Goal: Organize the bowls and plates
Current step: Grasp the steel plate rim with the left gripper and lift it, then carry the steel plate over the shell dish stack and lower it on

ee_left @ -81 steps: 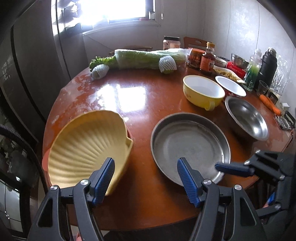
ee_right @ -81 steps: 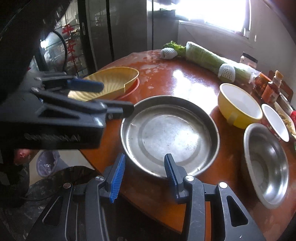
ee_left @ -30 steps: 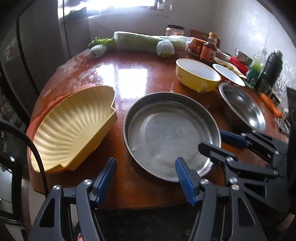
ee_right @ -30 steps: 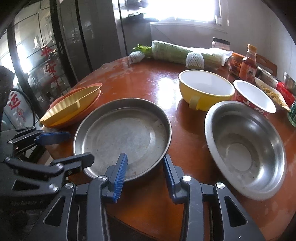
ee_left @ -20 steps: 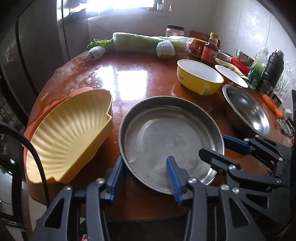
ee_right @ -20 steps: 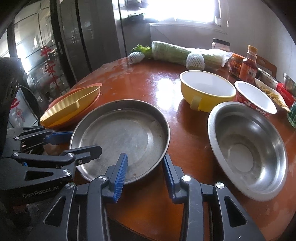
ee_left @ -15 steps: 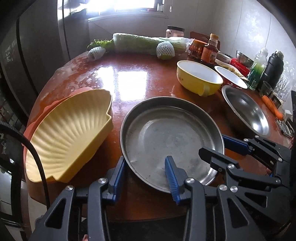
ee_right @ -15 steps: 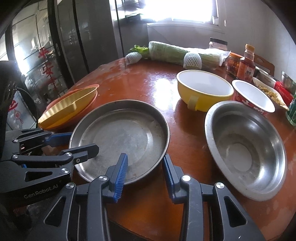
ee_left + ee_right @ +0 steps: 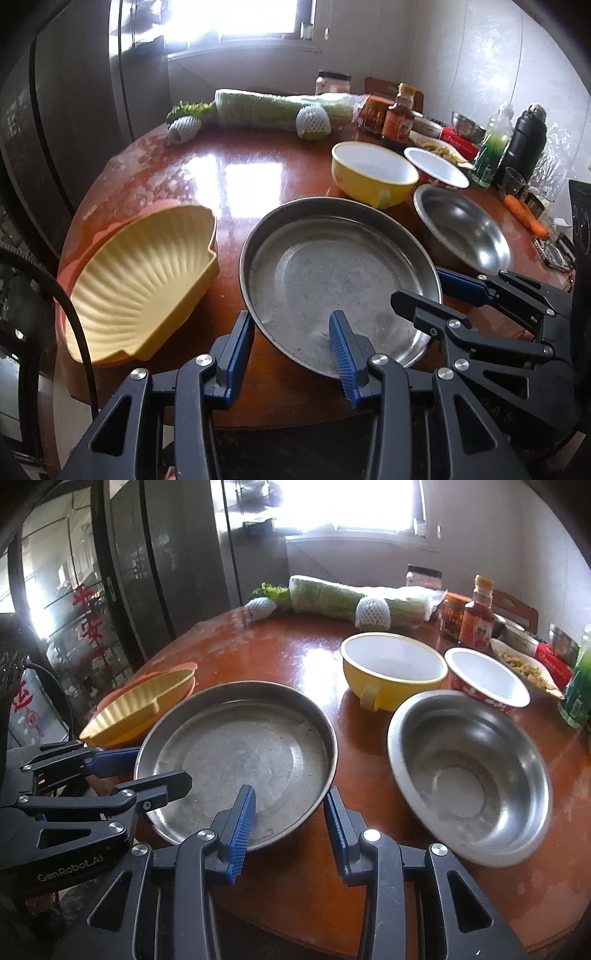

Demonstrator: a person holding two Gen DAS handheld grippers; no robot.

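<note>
Your left gripper (image 9: 291,341) and right gripper (image 9: 290,814) each clamp the near rim of the round steel plate (image 9: 332,273), one pad inside and one outside. The plate sits at the near edge of the round wooden table (image 9: 236,177), between the yellow shell-shaped dish (image 9: 144,280) on its left and the steel bowl (image 9: 469,775) on its right.

Our left gripper (image 9: 291,347) and right gripper (image 9: 288,812) share one build: black skeletal linkage arms with triangular cut-outs, joined by round silver screws. We fit each finger with a blue ribbed pad (image 9: 341,350). White lettering, "GenRobot.AI" (image 9: 70,872), marks the left unit's housing. A black cable (image 9: 70,314) curves beside the left gripper.
</note>
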